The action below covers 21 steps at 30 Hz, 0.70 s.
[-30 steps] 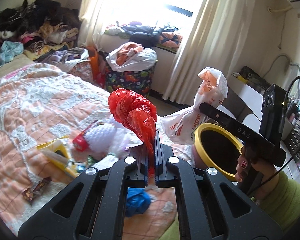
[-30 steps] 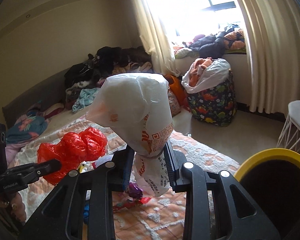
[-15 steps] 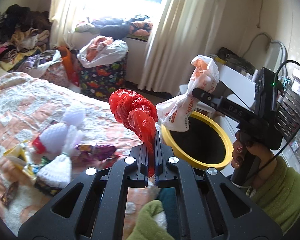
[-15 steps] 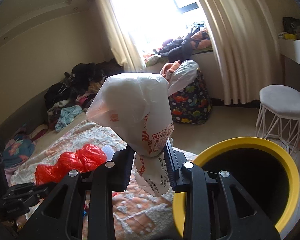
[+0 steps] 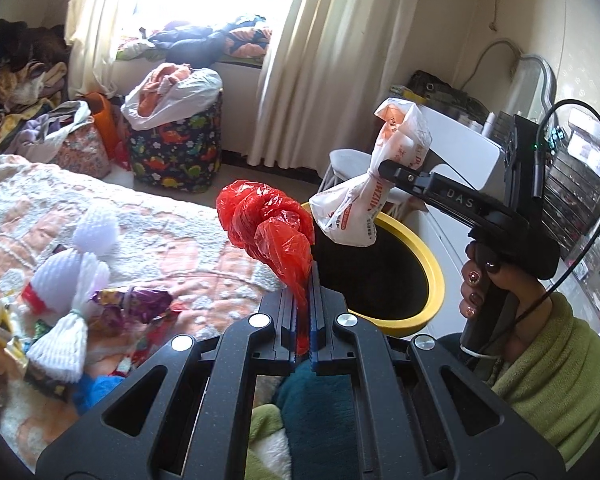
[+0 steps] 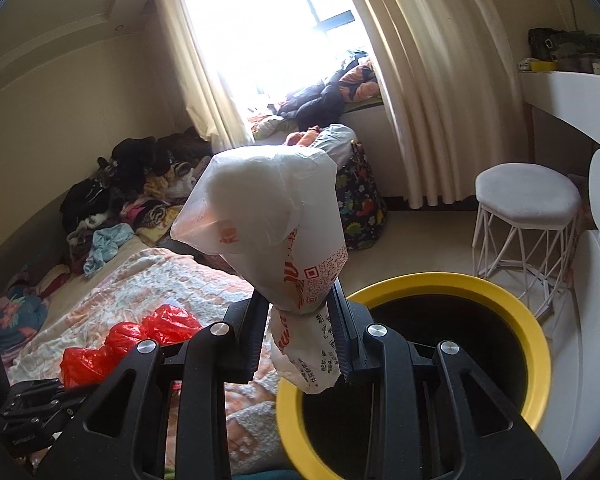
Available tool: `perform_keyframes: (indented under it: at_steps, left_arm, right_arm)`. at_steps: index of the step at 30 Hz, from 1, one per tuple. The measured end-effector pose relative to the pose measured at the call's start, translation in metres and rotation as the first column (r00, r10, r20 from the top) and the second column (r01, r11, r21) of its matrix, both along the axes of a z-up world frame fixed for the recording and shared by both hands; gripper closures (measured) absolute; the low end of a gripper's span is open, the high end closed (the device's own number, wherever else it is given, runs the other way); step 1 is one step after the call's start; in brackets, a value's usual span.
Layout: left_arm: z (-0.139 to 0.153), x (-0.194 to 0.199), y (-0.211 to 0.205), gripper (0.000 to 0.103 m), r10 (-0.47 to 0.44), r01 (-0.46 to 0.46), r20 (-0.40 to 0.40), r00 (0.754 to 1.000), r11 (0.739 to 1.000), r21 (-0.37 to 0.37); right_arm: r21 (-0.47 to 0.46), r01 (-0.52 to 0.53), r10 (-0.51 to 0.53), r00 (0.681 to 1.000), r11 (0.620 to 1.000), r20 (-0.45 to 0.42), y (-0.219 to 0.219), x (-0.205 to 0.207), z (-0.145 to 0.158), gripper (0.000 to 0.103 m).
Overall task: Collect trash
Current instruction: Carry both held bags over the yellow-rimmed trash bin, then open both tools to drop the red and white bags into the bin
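Observation:
My left gripper (image 5: 305, 276) is shut on a crumpled red plastic bag (image 5: 270, 224) and holds it up beside the bin; the bag also shows in the right wrist view (image 6: 128, 340). My right gripper (image 6: 298, 300) is shut on a white plastic bag with orange print (image 6: 272, 216), held over the near rim of a black bin with a yellow rim (image 6: 536, 356). In the left wrist view the white bag (image 5: 374, 196) hangs above the bin (image 5: 428, 276), with the right gripper (image 5: 384, 170) pinching its middle.
Loose wrappers and white foam nets (image 5: 76, 280) lie on the patterned bed cover (image 5: 172, 236). A dinosaur-print basket of clothes (image 5: 176, 152) stands by the curtains. A white stool (image 6: 528, 208) and a white desk (image 6: 572, 96) stand right of the bin.
Both grippers have swung right, away from the bed and toward the bin. The white bag now hangs over the bin's rim; the red bag is closer beside it. Both stay shut.

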<state>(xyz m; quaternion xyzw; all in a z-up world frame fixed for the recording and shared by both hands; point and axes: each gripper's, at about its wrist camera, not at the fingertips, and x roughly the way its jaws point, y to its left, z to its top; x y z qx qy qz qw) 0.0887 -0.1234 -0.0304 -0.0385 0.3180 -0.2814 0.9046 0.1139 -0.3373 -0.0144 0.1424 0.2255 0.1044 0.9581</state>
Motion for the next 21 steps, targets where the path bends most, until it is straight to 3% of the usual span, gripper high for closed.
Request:
perform_keyframes:
  at_steps: [21]
  left_arm:
    - [-0.024,0.016,-0.068,0.102,-0.141,0.143,-0.062,0.988,0.989,0.046]
  right_arm:
    - [0.069,0.195,-0.188,0.977,0.978,-0.102,-0.074,0.0,-0.029,0.075]
